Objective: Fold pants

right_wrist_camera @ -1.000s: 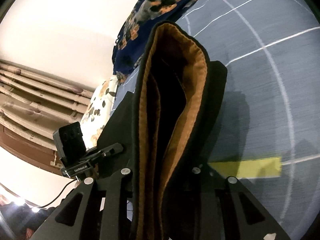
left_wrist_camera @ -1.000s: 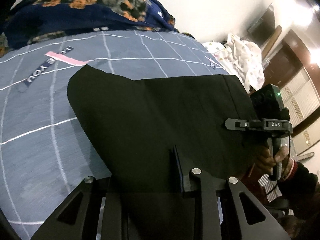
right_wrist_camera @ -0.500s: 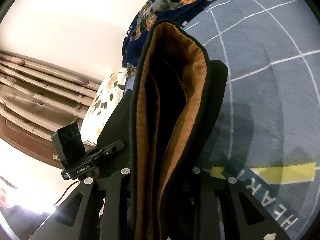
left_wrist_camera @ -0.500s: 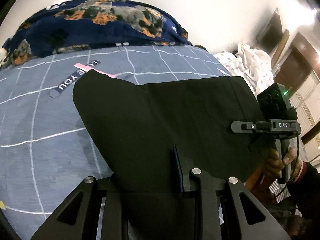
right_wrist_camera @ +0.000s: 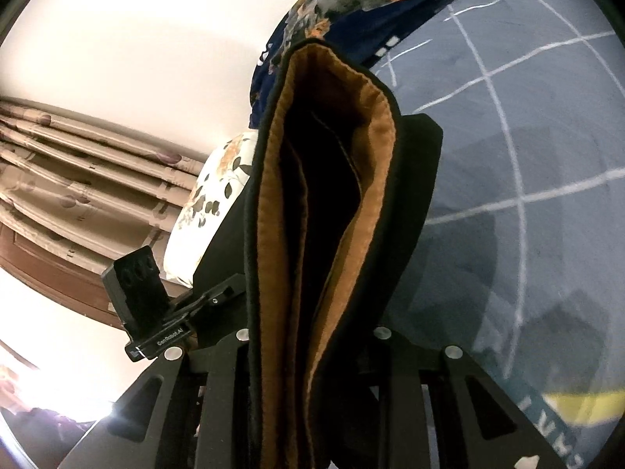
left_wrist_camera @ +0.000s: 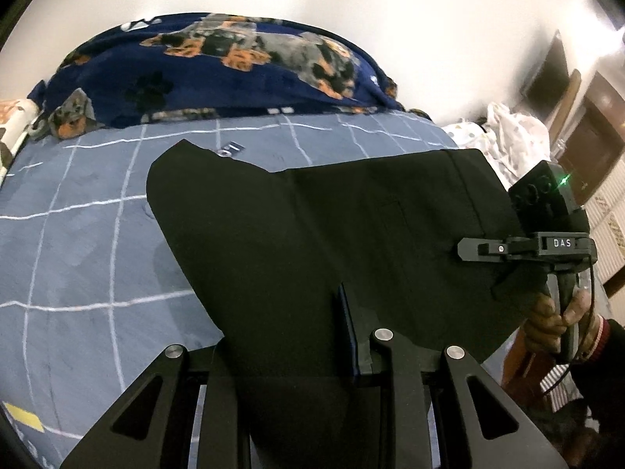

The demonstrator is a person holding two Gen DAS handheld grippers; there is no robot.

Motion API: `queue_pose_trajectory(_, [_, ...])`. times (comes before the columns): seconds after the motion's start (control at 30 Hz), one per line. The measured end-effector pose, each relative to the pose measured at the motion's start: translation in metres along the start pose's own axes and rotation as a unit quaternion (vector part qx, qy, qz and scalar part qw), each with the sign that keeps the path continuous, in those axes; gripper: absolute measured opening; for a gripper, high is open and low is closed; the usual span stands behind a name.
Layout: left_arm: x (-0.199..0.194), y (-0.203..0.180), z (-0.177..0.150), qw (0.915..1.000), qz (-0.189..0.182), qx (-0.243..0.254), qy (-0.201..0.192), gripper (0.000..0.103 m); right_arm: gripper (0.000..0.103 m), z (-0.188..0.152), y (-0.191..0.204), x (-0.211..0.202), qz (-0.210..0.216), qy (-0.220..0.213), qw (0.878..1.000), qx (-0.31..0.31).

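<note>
Overhead, one pants (left_wrist_camera: 332, 242), two grippers clamping

a grey-blue checked bedspread (left_wrist_camera: 86, 242) fills the lower left; at twelve o'clock a navy dog-print blanket (left_wrist_camera: 218, 74) lies bunched against the white wall (left_wrist_camera: 351, 8). at three o'clock, white spotted cloth (left_wrist_camera: 511, 136).

The black fabric pants (left_wrist_camera: 312, 242) with a fuzzy orange-brown lining (right_wrist_camera: 273, 234) hang stretched in a broad flat sheet above the bed, their waistband end bunched in thick upright folds that show the lining.
</note>
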State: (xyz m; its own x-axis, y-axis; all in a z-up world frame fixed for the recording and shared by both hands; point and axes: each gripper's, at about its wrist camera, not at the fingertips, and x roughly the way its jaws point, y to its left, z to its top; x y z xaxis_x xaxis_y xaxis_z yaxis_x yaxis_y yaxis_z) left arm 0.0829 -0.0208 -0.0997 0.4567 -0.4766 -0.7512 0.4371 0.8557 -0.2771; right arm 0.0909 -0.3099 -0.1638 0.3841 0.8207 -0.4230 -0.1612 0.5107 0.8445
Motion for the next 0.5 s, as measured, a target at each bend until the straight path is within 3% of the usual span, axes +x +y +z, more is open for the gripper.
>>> queue_pose_trajectory(0.5, [0.022, 0.087, 0.056, 0.9983, 0.042, -0.032, -0.025, 0.025, 0.023, 0.088, 0.004, 0.085, 0.023, 0.023, 0.999, -0.008])
